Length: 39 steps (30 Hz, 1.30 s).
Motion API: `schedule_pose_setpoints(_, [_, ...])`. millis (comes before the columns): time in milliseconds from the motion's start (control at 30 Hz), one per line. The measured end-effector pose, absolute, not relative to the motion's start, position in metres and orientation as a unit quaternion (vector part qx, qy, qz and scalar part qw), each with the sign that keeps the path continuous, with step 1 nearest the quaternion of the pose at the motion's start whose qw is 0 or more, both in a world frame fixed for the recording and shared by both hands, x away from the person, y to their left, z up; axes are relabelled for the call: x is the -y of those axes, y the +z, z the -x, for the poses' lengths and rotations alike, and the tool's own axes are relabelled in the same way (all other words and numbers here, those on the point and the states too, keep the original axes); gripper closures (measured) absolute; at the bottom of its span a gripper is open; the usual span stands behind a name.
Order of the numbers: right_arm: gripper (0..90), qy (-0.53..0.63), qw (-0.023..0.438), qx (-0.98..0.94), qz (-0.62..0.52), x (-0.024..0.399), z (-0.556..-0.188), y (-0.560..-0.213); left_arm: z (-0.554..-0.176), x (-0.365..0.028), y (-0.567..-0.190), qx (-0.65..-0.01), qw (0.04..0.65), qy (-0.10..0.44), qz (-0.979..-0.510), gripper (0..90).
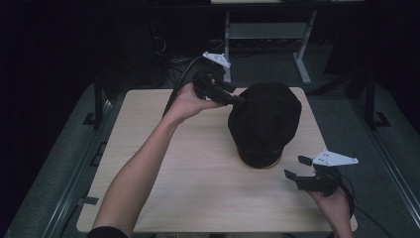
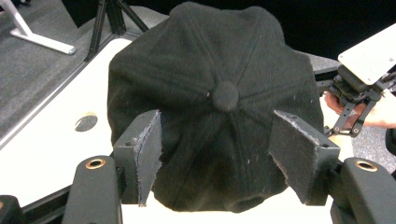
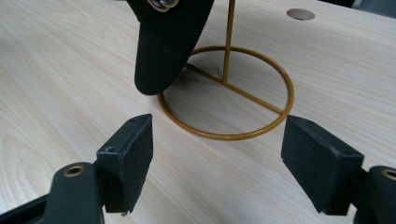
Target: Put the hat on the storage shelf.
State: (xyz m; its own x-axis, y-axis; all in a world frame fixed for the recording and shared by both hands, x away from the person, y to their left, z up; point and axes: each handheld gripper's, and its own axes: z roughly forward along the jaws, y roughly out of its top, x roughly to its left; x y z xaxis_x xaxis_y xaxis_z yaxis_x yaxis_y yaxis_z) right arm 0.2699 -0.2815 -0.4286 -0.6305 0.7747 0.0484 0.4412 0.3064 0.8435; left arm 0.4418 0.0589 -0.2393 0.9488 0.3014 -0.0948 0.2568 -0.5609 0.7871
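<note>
A black cap (image 1: 265, 121) sits on a gold wire stand (image 3: 261, 130) at the right middle of the table. My left gripper (image 1: 236, 96) reaches the cap's far left side, its tips at the crown. In the left gripper view the jaws (image 2: 217, 116) stand wide on either side of the cap (image 2: 215, 93), pads apart from the cloth. My right gripper (image 1: 296, 167) is open low over the table, in front of and to the right of the cap. Ahead of its jaws (image 3: 217, 123) is the stand's ring base, with the cap's brim (image 3: 168, 42) hanging above it.
The light wood table (image 1: 198, 163) has a small round hole (image 2: 85, 122) near the cap. Behind the table stands a grey desk frame (image 1: 302, 54) on a dark floor. My right gripper (image 2: 355, 93) shows past the cap in the left gripper view.
</note>
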Motion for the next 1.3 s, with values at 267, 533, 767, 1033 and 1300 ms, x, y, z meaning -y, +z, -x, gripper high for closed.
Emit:
schedule_pose_setpoints(267, [24.1,0.444,0.188,-0.785,-0.389,0.281,-0.272,-0.429,-0.439,-0.075,-0.249,-0.165,0.440,0.034,-0.882,33.6])
schedule_pose_setpoints(533, [24.1,0.440,0.188,-0.789,-0.386,0.277,-0.273,-0.430,-0.431,-0.087,-0.257,-0.169,0.442,0.042,-0.880,32.8])
schedule_pose_setpoints(767, [24.1,0.439,0.187,-0.789,-0.386,0.277,-0.273,-0.430,-0.424,-0.097,-0.265,-0.172,0.442,0.038,-0.880,31.7])
schedule_pose_setpoints(1033, [24.1,0.436,0.187,-0.792,-0.386,0.276,-0.274,-0.431,-0.416,-0.107,-0.279,-0.169,0.440,0.035,-0.881,31.6])
schedule_pose_setpoints(1300, [23.8,0.432,0.184,-0.796,-0.383,0.271,-0.274,-0.432,-0.404,-0.123,-0.295,-0.182,0.450,0.037,-0.873,30.8])
